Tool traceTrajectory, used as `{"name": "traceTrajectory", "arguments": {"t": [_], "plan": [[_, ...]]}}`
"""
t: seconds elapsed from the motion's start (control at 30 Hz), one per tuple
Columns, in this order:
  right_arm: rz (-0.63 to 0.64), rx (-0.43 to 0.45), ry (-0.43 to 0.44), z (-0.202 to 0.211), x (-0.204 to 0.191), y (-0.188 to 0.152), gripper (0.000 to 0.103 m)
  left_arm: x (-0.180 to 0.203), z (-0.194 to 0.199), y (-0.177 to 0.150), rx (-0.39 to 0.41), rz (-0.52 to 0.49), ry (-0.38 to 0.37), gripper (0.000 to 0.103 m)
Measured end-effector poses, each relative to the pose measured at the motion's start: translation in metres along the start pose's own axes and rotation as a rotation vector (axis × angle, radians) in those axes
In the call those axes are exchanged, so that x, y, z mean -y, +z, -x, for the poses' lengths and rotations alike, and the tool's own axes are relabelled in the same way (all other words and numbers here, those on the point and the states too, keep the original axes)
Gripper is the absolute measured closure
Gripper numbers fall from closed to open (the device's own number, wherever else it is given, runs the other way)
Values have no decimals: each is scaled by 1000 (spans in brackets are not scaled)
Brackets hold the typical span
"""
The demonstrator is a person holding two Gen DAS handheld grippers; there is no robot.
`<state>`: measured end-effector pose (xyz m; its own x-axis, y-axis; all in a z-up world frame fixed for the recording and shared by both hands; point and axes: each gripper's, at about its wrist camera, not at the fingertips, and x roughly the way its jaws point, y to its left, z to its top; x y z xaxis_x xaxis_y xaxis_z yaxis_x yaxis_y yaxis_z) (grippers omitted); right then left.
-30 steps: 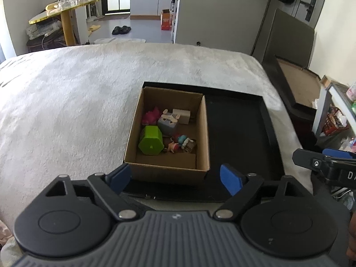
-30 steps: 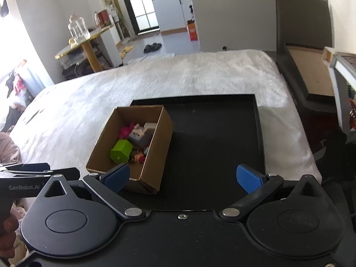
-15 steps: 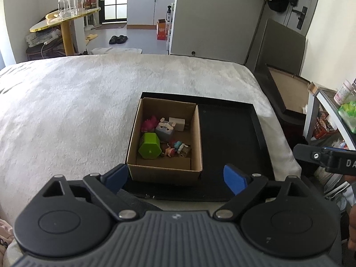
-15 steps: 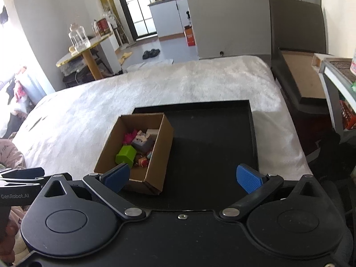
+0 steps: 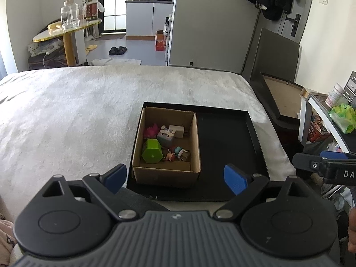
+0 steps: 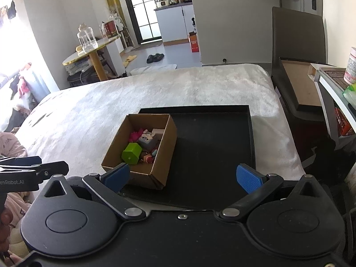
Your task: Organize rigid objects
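Left gripper (image 5: 175, 178) and right gripper (image 6: 181, 176), both spread and empty, above black shallow tray (image 5: 224, 146) on white bed; small toys lie inside brown cardboard box (image 5: 166, 173), which a careless reach could likely tip.

One open brown cardboard box (image 5: 166, 173), one shallow black tray (image 5: 227, 146). Inside the box: one green hexagonal block (image 5: 151, 151), one pink spiky toy (image 5: 151, 130), one grey rabbit-faced cube (image 5: 165, 136), one tan block (image 5: 176, 130). Small figurines (image 5: 178, 153) clumped together, count unclear.
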<state>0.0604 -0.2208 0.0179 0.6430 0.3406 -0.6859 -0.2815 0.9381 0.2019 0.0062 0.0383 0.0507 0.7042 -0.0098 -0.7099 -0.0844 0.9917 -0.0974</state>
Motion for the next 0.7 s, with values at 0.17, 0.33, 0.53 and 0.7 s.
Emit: {"name": "traceTrajectory", "arguments": {"t": [0.17, 0.33, 0.53, 0.7], "plan": [[17, 23, 9, 12, -4, 1, 0, -3, 9, -1, 15, 10, -1, 9], [33, 29, 10, 18, -10, 3, 0, -3, 11, -4, 16, 18, 1, 8], [47, 31, 16, 21, -17, 0, 0, -5, 14, -6, 19, 21, -1, 8], [55, 35, 17, 21, -21, -2, 0, -9, 15, -7, 21, 27, 5, 7]]}}
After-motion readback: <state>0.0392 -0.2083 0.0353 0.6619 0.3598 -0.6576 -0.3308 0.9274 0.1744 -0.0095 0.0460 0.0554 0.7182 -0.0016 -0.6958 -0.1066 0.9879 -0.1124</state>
